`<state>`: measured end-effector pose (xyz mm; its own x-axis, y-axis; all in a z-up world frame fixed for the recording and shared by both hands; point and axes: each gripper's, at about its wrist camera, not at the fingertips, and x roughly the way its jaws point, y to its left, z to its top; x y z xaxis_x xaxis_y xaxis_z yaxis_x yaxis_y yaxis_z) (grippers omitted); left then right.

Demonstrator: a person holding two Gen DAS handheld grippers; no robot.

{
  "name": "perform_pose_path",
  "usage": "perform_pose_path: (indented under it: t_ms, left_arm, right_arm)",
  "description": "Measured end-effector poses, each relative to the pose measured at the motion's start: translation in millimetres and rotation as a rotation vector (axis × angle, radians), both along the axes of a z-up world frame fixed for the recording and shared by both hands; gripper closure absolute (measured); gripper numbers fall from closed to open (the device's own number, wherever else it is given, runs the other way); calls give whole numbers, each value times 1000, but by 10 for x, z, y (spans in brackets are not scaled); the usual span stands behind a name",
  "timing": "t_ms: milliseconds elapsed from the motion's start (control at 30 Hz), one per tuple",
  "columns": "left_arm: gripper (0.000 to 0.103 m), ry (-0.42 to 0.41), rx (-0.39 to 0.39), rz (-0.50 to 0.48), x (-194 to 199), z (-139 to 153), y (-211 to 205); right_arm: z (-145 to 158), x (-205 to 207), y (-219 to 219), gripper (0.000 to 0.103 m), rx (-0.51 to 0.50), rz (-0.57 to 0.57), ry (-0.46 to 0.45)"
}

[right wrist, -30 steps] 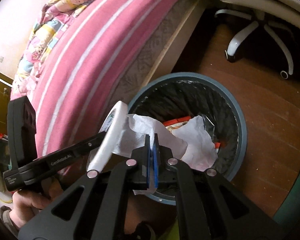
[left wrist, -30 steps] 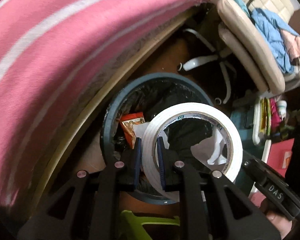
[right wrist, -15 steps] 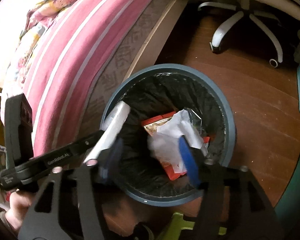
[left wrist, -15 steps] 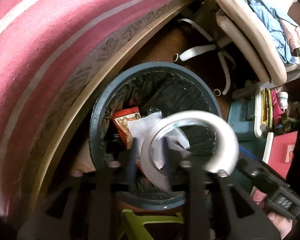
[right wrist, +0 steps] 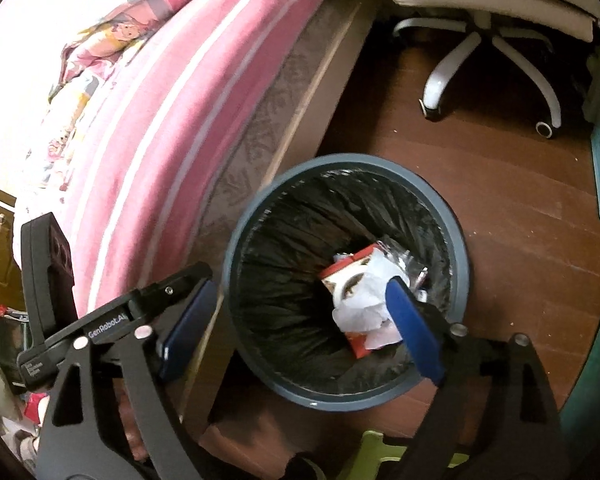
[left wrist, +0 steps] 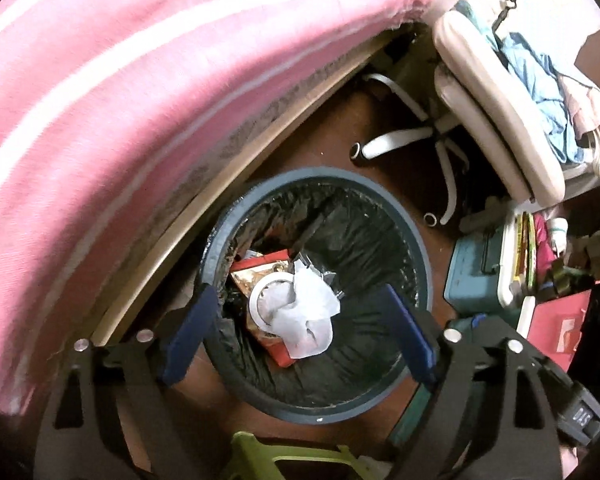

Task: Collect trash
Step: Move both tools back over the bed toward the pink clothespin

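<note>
Dropping done: tape roll [left wrist: 269, 300] and tissue [left wrist: 308, 320] in bin [left wrist: 422, 248] | both fingers opening, empty | next we seek more trash

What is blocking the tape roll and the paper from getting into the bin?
Nothing visible. The tape roll and crumpled paper already lie inside the bin, on a red wrapper. Both the left gripper and the right gripper are opening with nothing between their jaws.

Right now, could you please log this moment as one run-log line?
left gripper: opening, empty | right gripper: opening, empty | tape roll, crumpled paper: in trash bin
</note>
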<state>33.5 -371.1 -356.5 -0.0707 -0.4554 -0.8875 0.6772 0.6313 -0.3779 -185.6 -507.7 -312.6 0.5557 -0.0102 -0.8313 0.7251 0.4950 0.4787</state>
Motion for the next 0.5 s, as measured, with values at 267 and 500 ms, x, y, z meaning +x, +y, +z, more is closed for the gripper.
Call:
perform_pose_path:
  t_ms: [267, 500]
  left_arm:
    - [15, -57, -137, 97, 60, 566, 320]
    - [15, -55, -328, 220, 260, 1123, 891]
  right_arm:
    - [494, 176, 162, 12, -85, 79, -65]
    - [1043, 471, 493, 12, -163, 193, -146]
